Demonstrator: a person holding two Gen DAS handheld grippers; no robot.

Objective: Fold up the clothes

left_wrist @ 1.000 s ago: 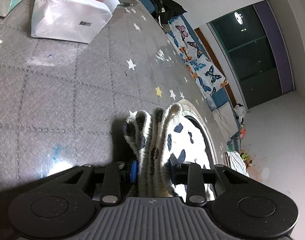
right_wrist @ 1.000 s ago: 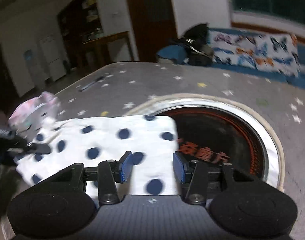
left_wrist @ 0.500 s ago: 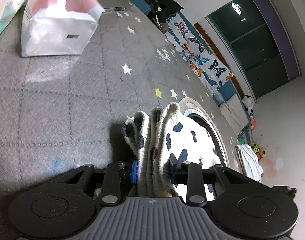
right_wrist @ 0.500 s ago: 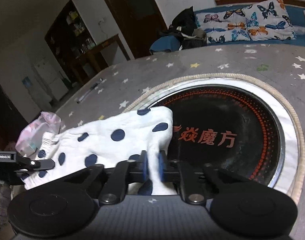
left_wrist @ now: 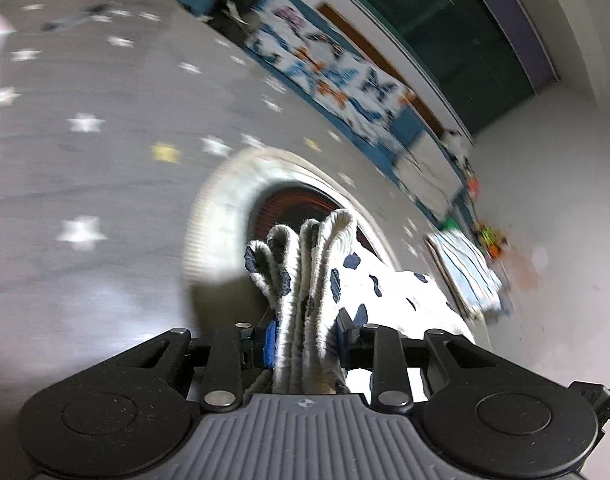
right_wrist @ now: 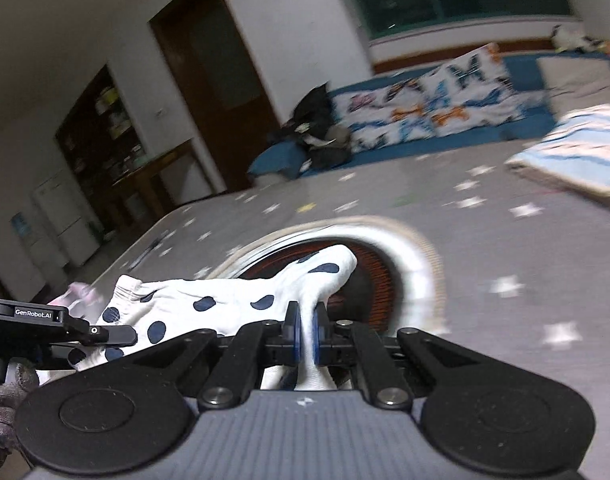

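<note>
Clenched on a bunched elastic waistband: left gripper (left_wrist: 305, 340), jaws held apart only by the thick ribbed folds of the polka-dot garment (left_wrist: 389, 292). Clamped almost flat on a thin corner of the same cloth: right gripper (right_wrist: 305, 336), with white fabric squeezed between the blue pads (right_wrist: 292, 334). Stretched between the two tools, near edge of the star-print grey tablecloth (left_wrist: 85, 184), sagging over the round black cooktop (right_wrist: 365, 276) set in the table's middle. Judged light, soft and limp, so likely to droop and twist wherever unsupported; nothing fragile or slippery about it, though the single-layer corner could slide out under a hard tug. Best held at the gathered waistband on one side and at a hem corner on the other, as here, keeping the span taut so the fold line lands straight. Far right on the table, a striped blue-and-white folded cloth (right_wrist: 577, 152), well apart from the work. No basket, bin or other container in clear view; much of both views smeared by motion blur.
</note>
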